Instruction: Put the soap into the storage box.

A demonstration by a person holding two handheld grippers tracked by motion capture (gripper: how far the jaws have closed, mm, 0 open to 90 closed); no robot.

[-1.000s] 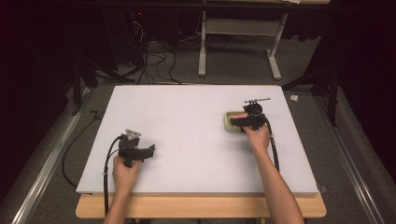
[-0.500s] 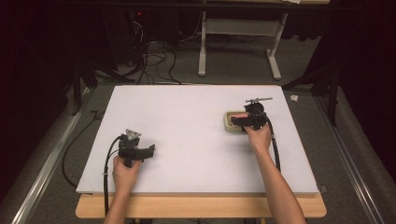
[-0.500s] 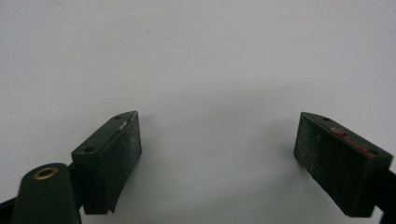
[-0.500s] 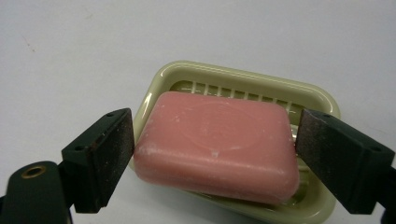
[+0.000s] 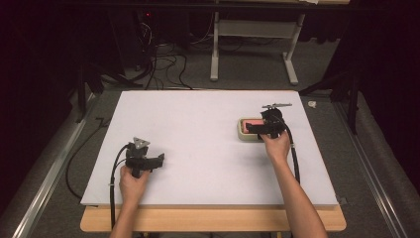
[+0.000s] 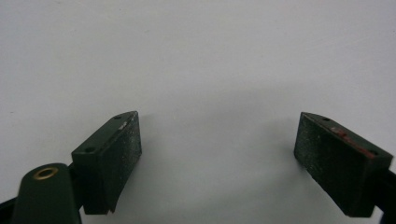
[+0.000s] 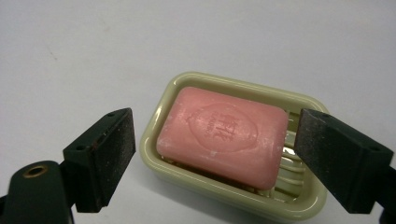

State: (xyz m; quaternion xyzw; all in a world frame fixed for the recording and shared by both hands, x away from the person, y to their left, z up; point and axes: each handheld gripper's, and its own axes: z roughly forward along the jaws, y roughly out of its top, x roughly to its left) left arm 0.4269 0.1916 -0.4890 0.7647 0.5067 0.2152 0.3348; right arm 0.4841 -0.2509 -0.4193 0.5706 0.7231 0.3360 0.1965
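A pink bar of soap (image 7: pixel 223 135) lies in a pale green soap dish (image 7: pixel 182 84) on the white table. In the high view the soap (image 5: pixel 252 122) and the dish (image 5: pixel 242 133) sit right of the table's middle. My right gripper (image 7: pixel 215 158) is open, one jaw on each side of the dish, just above it. In the high view this right gripper (image 5: pixel 253 129) hangs over the dish and hides part of it. My left gripper (image 5: pixel 159 159) is held near the front left of the table. Its jaws stand wide apart over bare white surface, so the left gripper (image 6: pixel 217 154) is open and holds nothing.
The white board (image 5: pixel 198 129) rests on a wooden table whose front edge (image 5: pixel 213 220) shows below it. A small dark tool (image 5: pixel 276 105) lies behind the right gripper. Cables and a metal table frame (image 5: pixel 252 44) stand on the floor beyond the far edge.
The right gripper has edged slightly toward the front over the soap dish. The left gripper has not moved.
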